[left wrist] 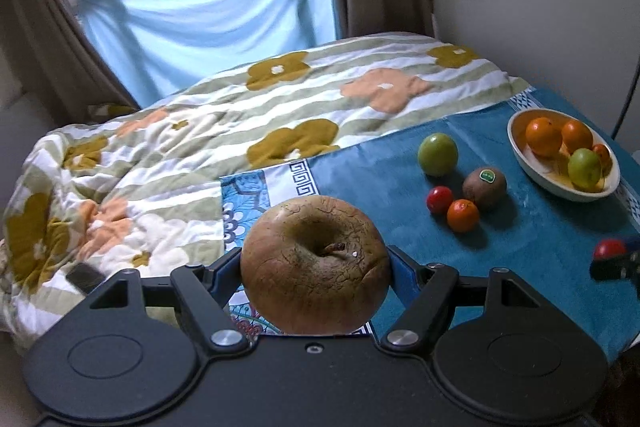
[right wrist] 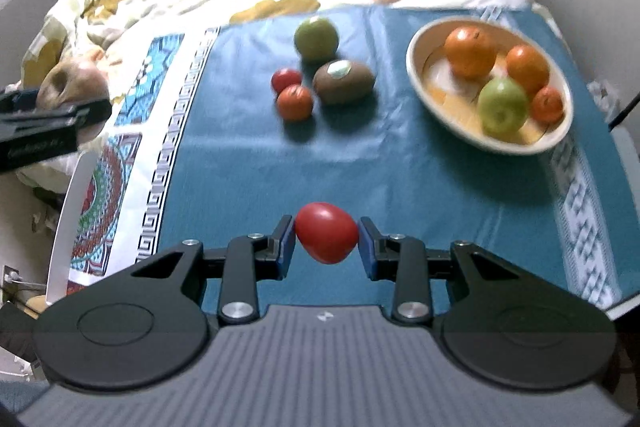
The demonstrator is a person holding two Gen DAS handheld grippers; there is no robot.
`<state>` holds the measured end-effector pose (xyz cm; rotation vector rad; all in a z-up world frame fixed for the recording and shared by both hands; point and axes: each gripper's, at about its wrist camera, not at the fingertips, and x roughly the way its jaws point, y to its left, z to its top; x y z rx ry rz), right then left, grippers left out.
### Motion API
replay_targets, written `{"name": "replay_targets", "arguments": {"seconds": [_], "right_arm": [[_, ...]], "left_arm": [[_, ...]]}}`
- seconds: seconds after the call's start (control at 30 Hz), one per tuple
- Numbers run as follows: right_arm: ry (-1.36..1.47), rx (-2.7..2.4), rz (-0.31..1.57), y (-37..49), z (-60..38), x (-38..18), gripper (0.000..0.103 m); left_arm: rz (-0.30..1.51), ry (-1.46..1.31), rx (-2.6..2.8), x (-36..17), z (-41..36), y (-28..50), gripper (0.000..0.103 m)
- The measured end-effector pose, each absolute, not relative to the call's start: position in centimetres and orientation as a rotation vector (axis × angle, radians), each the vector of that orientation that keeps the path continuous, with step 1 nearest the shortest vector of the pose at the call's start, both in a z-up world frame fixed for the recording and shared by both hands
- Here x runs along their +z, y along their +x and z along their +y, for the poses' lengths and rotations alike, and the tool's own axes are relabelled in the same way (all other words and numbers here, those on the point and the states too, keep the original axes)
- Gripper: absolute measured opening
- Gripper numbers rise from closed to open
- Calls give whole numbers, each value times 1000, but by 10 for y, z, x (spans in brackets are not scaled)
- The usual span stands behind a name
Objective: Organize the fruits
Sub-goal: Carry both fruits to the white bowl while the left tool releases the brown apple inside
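My left gripper (left wrist: pixel 316 267) clamps the brown apple (left wrist: pixel 315 265) at its sides, lifted at the far left; heavy, wrinkled skin, probably soft. My right gripper (right wrist: pixel 326 241) pinches a tomato (right wrist: pixel 326 233) above the blue cloth (right wrist: pixel 240 155): light, slick, bruisable. Bowl (right wrist: pixel 416 75) sits far right, half full.

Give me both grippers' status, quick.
Left gripper: closed on the brown apple.
Right gripper: closed on the small red fruit.

Left hand-held gripper (left wrist: pixel 316 267) black, round side discs, silver screws, blue pads, right hand-held gripper (right wrist: pixel 326 241) black, ribbed grey body, blue pads, silver screws
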<state>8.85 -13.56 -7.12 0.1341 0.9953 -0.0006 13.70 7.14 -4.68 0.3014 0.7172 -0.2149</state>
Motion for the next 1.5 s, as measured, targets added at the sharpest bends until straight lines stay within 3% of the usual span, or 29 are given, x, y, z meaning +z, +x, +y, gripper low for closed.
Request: {"name": "replay_targets", "arguments": {"seconds": [0.63,1.13,1.5], "right_arm": [[42,211,904,115,-264,-46,49],[24,204,880,161,-365,-57,49],[56,191,883,198,-398,-68,49]], "left_arm": [[722,210,-36,-28,-53,92,78],[752,182,-167,-48,-177,140,78],[836,178,-242,-86,-224,194,78]]}}
